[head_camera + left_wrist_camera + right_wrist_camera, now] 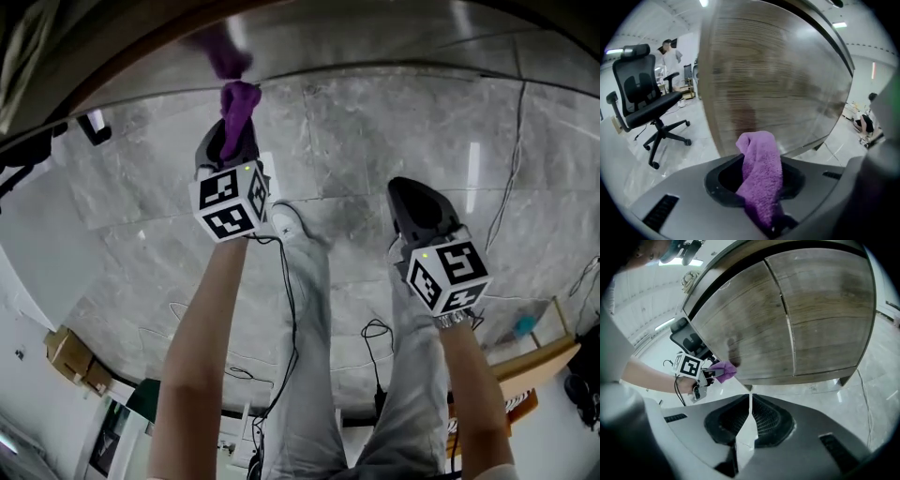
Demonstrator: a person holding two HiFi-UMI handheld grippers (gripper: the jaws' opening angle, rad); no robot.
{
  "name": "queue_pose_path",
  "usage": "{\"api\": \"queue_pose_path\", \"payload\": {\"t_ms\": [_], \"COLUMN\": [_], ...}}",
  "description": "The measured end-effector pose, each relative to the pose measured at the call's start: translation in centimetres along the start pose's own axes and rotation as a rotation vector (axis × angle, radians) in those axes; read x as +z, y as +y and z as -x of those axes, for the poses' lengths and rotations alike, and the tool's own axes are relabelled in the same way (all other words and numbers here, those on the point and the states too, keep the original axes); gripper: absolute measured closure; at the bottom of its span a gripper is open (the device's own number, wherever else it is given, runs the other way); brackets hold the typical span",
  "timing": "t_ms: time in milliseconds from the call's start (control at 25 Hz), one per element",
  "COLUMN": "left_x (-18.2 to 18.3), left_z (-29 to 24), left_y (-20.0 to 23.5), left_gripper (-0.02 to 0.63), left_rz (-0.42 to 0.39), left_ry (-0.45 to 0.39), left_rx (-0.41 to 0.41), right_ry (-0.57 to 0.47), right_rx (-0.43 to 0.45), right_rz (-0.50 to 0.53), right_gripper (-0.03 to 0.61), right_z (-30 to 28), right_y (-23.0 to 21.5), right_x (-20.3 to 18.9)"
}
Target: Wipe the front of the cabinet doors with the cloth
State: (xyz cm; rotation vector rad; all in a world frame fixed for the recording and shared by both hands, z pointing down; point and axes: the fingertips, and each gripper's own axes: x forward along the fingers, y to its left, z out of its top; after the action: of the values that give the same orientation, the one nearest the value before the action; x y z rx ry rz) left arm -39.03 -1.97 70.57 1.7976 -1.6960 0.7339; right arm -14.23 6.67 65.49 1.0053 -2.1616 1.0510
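Note:
A purple cloth (240, 101) is pinched in my left gripper (231, 136), which is shut on it. In the left gripper view the cloth (761, 171) stands up out of the jaws of the left gripper (758, 185), close in front of the brown wooden cabinet door (778, 79). The right gripper view shows two doors: the left door (745, 319), which the cloth (724, 370) meets low at its left edge, and the right door (829, 310). My right gripper (749, 427) is shut on nothing and hangs back from the cabinet, also seen lower right as the right gripper (414, 192).
The cabinet stands on short legs on a grey marble floor (375, 141). A black office chair (644, 93) is off to the left, with a person (670, 54) behind it. Cables (375, 330) trail on the floor near my legs. Cardboard boxes (70, 356) sit at the lower left.

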Motion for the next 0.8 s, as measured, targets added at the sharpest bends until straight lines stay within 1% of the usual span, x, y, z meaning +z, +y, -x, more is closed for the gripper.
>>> {"api": "queue_pose_path", "payload": {"t_ms": [200, 320, 400, 440, 520, 600, 720, 800], "left_x": [-0.1, -0.2, -0.1, -0.1, -0.2, -0.5, -0.8, -0.8], "left_z": [-2.6, -4.6, -6.1, -6.8, -8.3, -9.9, -11.8, -12.7], "left_y": [-13.2, -20.7, -24.7, -26.1, -27.7, -27.9, -27.3, -25.9], "left_gripper": [0.502, 0.502, 0.502, 0.502, 0.502, 0.502, 0.502, 0.502], "left_rz": [-0.063, -0.109, -0.136, -0.140, -0.139, -0.146, -0.213, -0.244], "left_ry": [-0.007, -0.009, -0.003, 0.000, 0.008, 0.016, 0.022, 0.023], "left_rx": [-0.150, -0.245, -0.298, -0.309, -0.307, -0.290, -0.283, -0.280], "right_ry": [0.003, 0.004, 0.000, -0.002, -0.009, -0.019, -0.043, -0.058], "right_rx": [-0.029, -0.073, -0.114, -0.131, -0.158, -0.192, -0.246, -0.265], "right_rz": [0.002, -0.020, -0.051, -0.064, -0.087, -0.115, -0.170, -0.187], "right_gripper": [0.543, 0.543, 0.543, 0.543, 0.543, 0.543, 0.543, 0.543], "right_z": [4.3, 7.1, 8.9, 9.7, 10.9, 11.6, 11.8, 11.3], "right_y": [-5.7, -9.3, -11.6, -12.7, -14.8, -16.4, -17.6, -17.5], "right_x": [-1.9, -4.1, -5.5, -6.1, -7.3, -8.6, -10.2, -10.4]}}
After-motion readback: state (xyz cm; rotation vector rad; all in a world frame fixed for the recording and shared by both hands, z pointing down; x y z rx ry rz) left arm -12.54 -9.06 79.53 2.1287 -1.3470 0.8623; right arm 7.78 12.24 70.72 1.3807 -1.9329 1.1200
